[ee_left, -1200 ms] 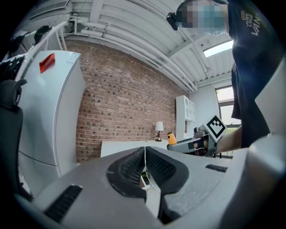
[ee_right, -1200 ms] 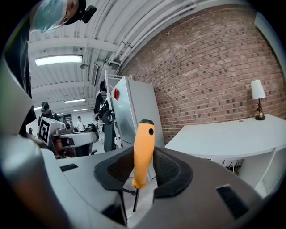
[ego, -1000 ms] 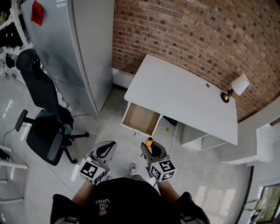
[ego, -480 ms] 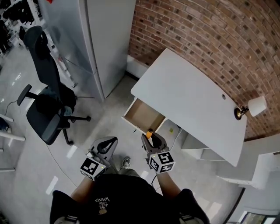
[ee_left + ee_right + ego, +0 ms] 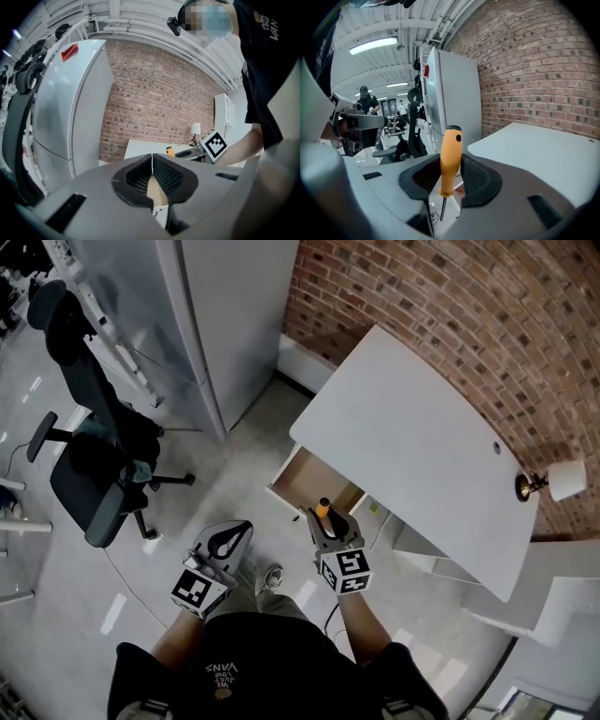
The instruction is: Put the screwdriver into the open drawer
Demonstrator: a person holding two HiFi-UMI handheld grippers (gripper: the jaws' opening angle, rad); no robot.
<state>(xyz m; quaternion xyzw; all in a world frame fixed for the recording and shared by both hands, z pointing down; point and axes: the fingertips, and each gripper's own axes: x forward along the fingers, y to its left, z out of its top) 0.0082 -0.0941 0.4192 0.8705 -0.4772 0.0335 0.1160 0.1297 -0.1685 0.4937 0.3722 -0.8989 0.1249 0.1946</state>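
Note:
My right gripper (image 5: 325, 518) (image 5: 451, 176) is shut on the screwdriver (image 5: 450, 160), which stands upright with its orange handle (image 5: 322, 509) up and its thin metal shaft pointing down. It hovers just in front of the open wooden drawer (image 5: 305, 478) under the white desk (image 5: 412, 446). My left gripper (image 5: 230, 538) (image 5: 152, 172) is shut with nothing in it, out over the floor to the left of the drawer. In the left gripper view the drawer (image 5: 158, 194) shows beyond the closed jaws.
A grey cabinet (image 5: 206, 315) stands left of the desk against the brick wall (image 5: 450, 306). A black office chair (image 5: 89, 456) is on the floor at the left. A small lamp (image 5: 553, 482) sits at the desk's far right end. My shoe (image 5: 272, 576) is below the drawer.
Both grippers have come closer to the desk and lower. The screwdriver now sits right at the drawer's front edge. The grips are unchanged.

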